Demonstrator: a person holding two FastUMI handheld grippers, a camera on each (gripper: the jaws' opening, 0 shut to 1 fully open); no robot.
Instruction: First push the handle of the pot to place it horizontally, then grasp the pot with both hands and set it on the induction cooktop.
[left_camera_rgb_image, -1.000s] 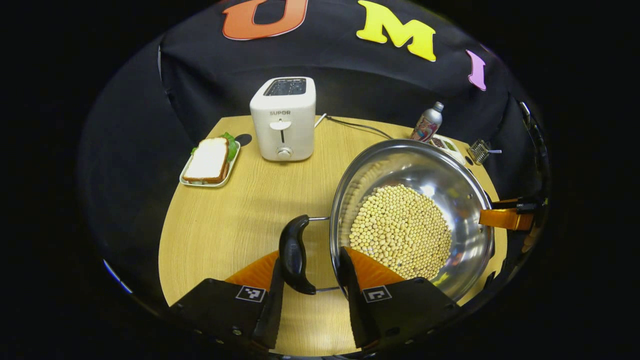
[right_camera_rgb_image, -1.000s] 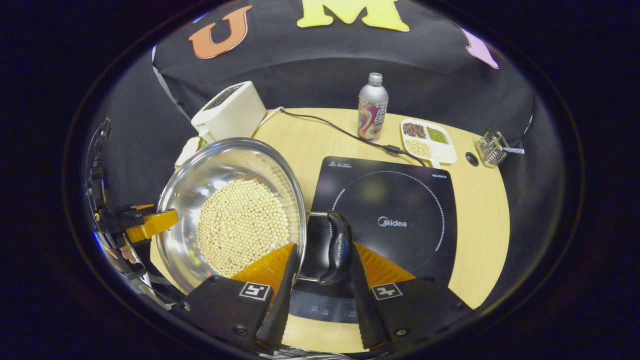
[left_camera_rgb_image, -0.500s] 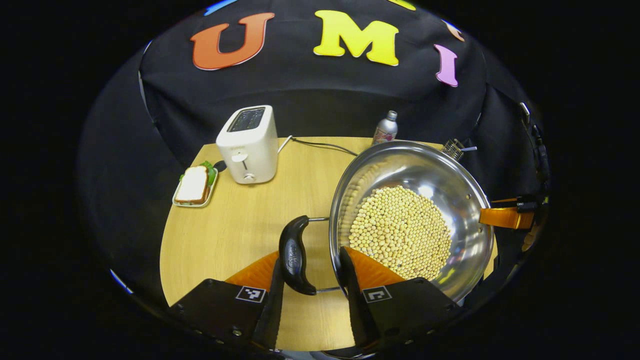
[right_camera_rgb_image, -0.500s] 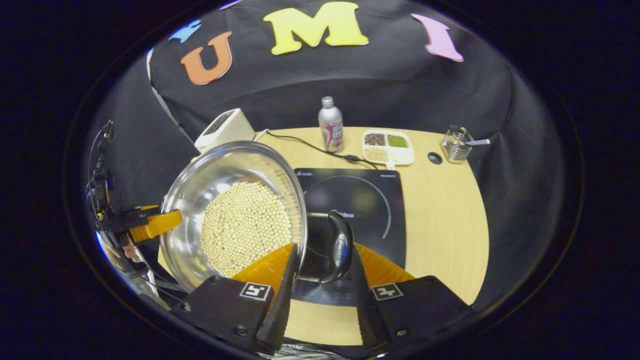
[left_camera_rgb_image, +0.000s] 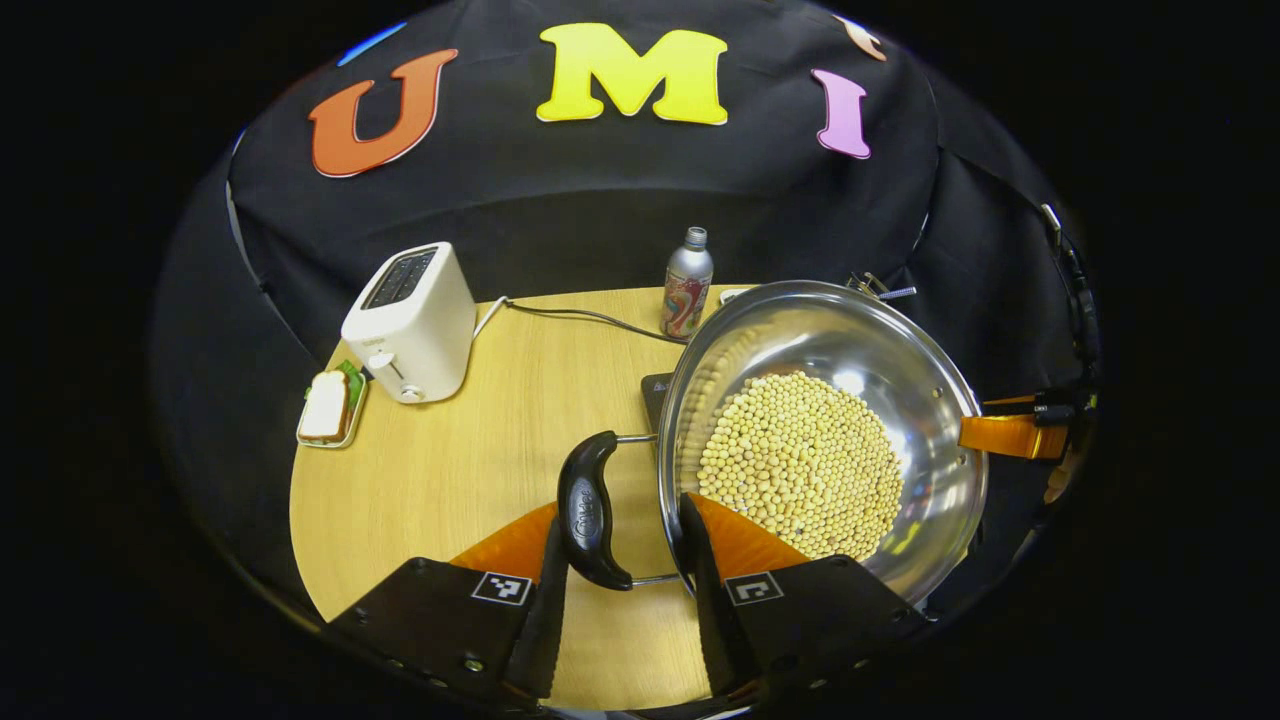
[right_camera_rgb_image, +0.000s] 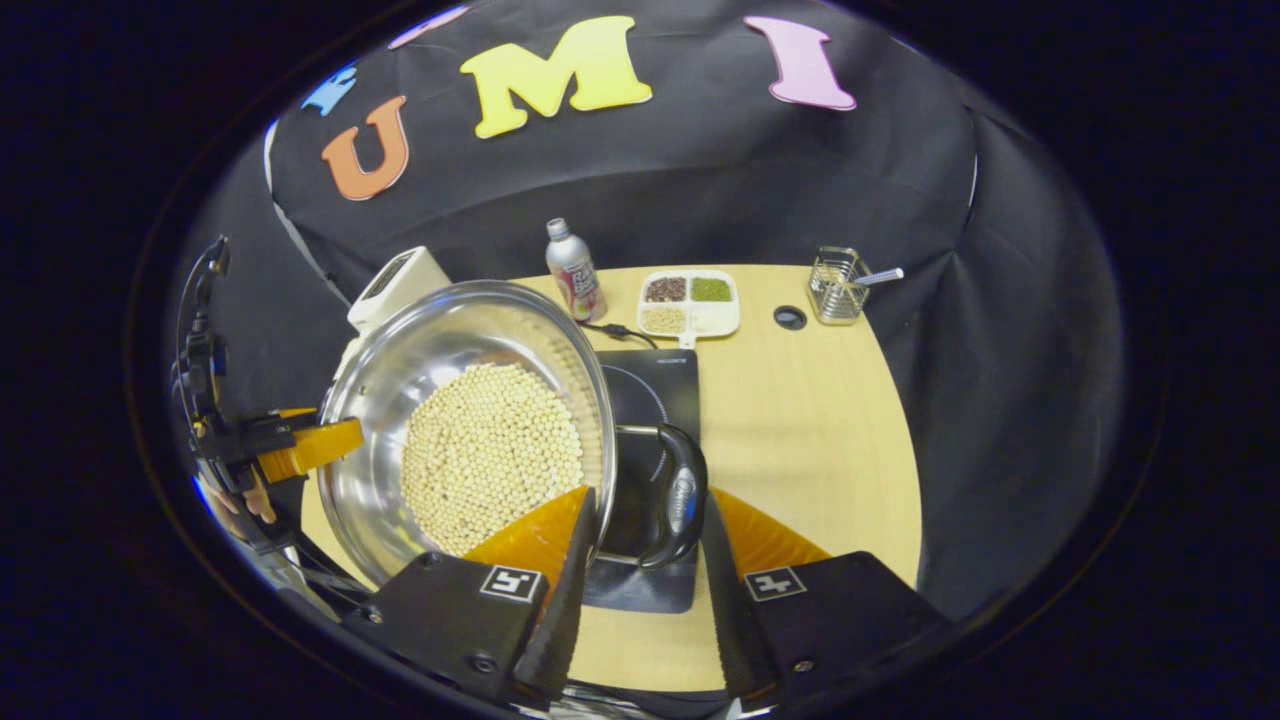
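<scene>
Steel pot (left_camera_rgb_image: 930, 400) of beans (left_camera_rgb_image: 800, 462) is hanging above the desk (left_camera_rgb_image: 450, 470), partly over the cooktop (right_camera_rgb_image: 665, 385), each tool, left (left_camera_rgb_image: 620, 590) and right (right_camera_rgb_image: 640, 585), clamping around a black side handle (left_camera_rgb_image: 587, 510).

No legible txt; toaster (left_camera_rgb_image: 410, 322), bottle (left_camera_rgb_image: 686, 283) labels too small.

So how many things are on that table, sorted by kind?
Appliances: 2, toaster and induction cooktop.
Cookware: 1, pot of beans.
Food trays: 2, sandwich tray, divided tray.
Bottles: 1, bottle.
Wire baskets: 1, basket.
Total: 7.
</scene>
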